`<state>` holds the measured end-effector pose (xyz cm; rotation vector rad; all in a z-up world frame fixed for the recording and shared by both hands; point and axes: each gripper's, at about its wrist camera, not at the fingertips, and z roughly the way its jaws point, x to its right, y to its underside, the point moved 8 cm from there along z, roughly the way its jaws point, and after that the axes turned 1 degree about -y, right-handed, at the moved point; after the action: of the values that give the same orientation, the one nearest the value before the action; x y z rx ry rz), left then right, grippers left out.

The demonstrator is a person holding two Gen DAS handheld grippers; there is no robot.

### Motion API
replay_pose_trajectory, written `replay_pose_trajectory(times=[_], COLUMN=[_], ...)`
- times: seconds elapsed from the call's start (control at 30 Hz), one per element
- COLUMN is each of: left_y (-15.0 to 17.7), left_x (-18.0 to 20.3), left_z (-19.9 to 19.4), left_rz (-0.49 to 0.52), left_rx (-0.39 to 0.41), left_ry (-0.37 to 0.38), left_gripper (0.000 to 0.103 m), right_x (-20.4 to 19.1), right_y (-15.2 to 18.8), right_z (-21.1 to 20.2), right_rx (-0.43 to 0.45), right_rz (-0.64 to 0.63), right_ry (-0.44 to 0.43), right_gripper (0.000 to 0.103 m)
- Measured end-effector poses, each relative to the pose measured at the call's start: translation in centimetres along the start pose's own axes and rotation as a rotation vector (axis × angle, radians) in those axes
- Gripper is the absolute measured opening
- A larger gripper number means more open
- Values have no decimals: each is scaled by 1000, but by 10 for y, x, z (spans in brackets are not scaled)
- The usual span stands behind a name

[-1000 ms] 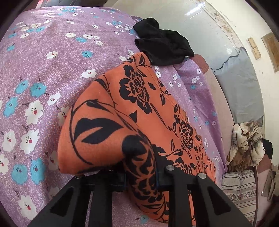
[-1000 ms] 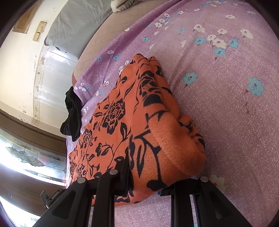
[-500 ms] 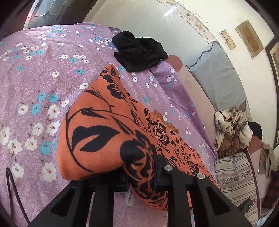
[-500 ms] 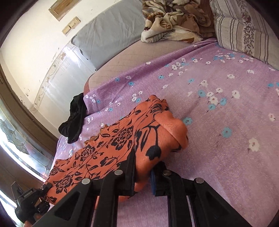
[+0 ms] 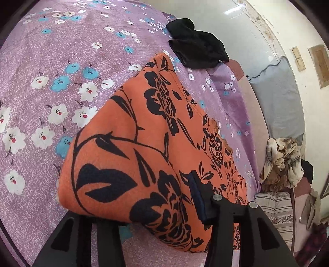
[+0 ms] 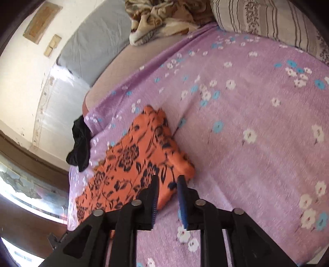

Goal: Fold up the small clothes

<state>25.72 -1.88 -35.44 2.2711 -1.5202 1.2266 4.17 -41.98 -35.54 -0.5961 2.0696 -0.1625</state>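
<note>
An orange flowered garment (image 5: pixel 156 147) lay near the bedspread's (image 5: pixel 51 51) edge. Both the left gripper (image 5: pixel 144 207) and right gripper (image 6: pixel 167 192) were opening, apparently releasing it.

Quick headcount from where I'm standing: one orange garment (image 5: pixel 144 143) with the black flower print, one black garment (image 5: pixel 197 53) bunched near the edge of the bed, so two small clothes total. One purple flowered bedspread (image 6: pixel 257 115). One striped pillow (image 6: pixel 267 18), one grey pillow (image 6: pixel 96 47) against the wall, one crumpled beige blanket (image 6: pixel 160 18). Two tools, a left tool (image 5: pixel 148 207) and a right tool (image 6: pixel 167 197). Two small plaques on the wall (image 5: pixel 298 58).
</note>
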Motion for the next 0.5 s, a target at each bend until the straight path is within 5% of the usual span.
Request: replay_pose_trajectory(times=[0.03,0.07,0.17,0.27,0.37,0.47,0.5], left_y=[-1,-2,-5,-8,-8,-9,-9], left_x=[1,2,6,12,13,13,13], left_z=[1,1,4,9,13,14,14], left_rz=[-6,-8,3,16,20,17,18], left_rx=[1,1,10,31,42,51,51], left_ry=[4,7,1,-15,-35,-38,-38], left_gripper=[52,54,54,53,53,56,56], right_x=[3,7,5,10,19,7,3], right_y=[-3,-3,5,14,10,-7,-13], right_z=[2,3,17,47,76,91,96], right_rx=[-14,-7,-53,-122,-130,-60,-29], right_rz=[52,107,148,219,273,213,183], right_ry=[-43,-85,-157,-171,-152,-170,-168], right_gripper=[87,94,92,69,60,50,36])
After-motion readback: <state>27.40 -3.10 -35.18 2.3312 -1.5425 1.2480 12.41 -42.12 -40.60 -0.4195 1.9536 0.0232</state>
